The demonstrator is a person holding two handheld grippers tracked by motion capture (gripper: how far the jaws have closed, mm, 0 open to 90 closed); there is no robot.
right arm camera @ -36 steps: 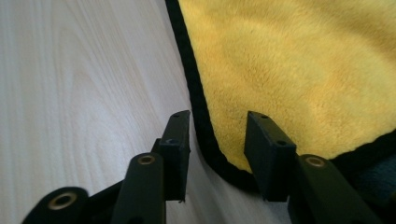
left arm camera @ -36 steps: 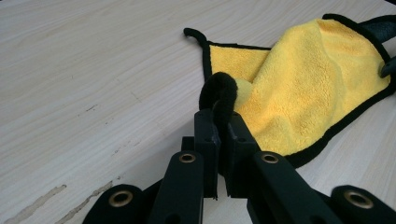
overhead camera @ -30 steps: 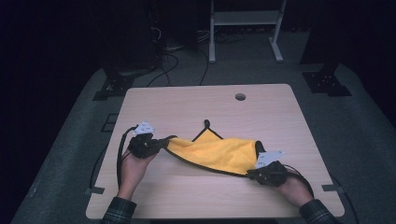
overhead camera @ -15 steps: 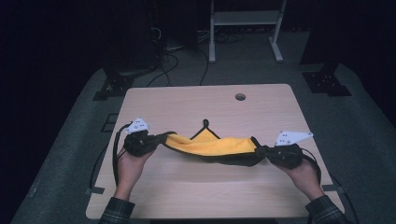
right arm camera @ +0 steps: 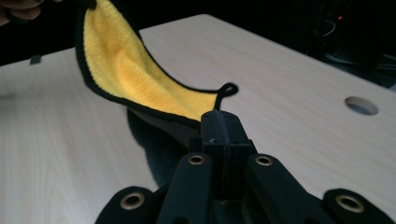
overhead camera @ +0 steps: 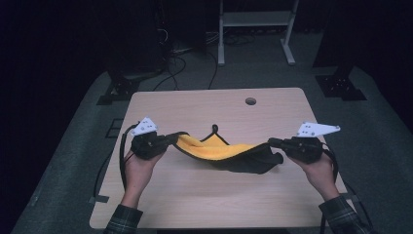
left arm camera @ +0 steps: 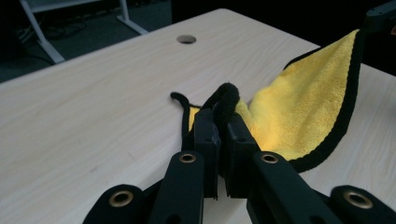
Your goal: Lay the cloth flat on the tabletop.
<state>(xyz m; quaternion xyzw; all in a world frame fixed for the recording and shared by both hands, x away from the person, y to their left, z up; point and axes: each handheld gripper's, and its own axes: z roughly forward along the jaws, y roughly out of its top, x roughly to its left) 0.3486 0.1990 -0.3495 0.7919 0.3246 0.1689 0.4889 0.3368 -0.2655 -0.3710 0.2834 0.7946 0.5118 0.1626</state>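
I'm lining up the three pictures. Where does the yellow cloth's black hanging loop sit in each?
High view: the hanging loop is at centre, at the cloth's far edge.
Left gripper view: centre, left of the shut jaws.
Right gripper view: centre, beyond the jaws.
Shared landmark: the round hole in the table.

We see the yellow microfibre cloth with black edging (overhead camera: 229, 152) come off the pale wooden table (overhead camera: 204, 195): a second ago it lies spread flat on the near half of the top, and now it hangs in a sagging band between the two tools, its middle drooping to the wood. The right gripper (overhead camera: 273, 143) rises from the near right part of the table and swings outward to the right, its jaws having just closed on the cloth's right corner. The left gripper (overhead camera: 171, 138) lifts a little, raising its corner as well. The cloth's small black loop (overhead camera: 213, 129) now points to the far side from the sagging edge.
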